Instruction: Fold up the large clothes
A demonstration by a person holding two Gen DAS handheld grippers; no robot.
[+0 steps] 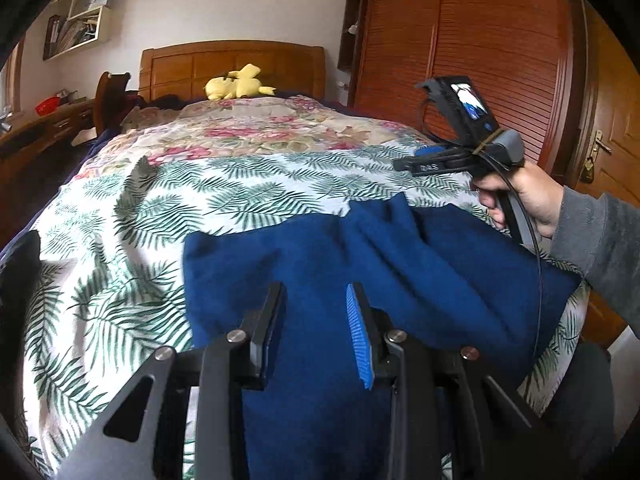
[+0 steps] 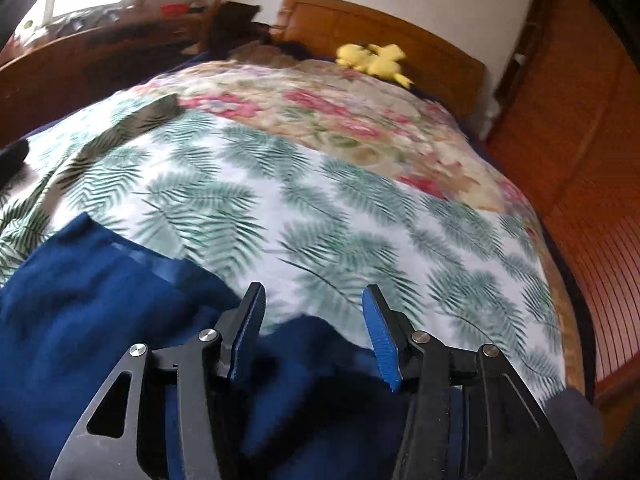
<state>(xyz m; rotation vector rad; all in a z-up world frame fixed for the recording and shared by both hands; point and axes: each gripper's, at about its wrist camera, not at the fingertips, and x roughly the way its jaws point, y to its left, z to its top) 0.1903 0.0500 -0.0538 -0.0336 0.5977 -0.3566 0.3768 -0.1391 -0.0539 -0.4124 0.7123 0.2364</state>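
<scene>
Two wrist fisheyes, close above the bed (image 1: 120, 240), angled down toward the headboard (image 2: 400, 40) (shared).

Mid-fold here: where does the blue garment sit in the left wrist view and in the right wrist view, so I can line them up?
Left wrist view: the blue garment fills the lower centre and right, beneath the left gripper.
Right wrist view: it lies lower left, reaching under the right gripper.
Shared landmark: the yellow plush toy by the headboard.
</scene>
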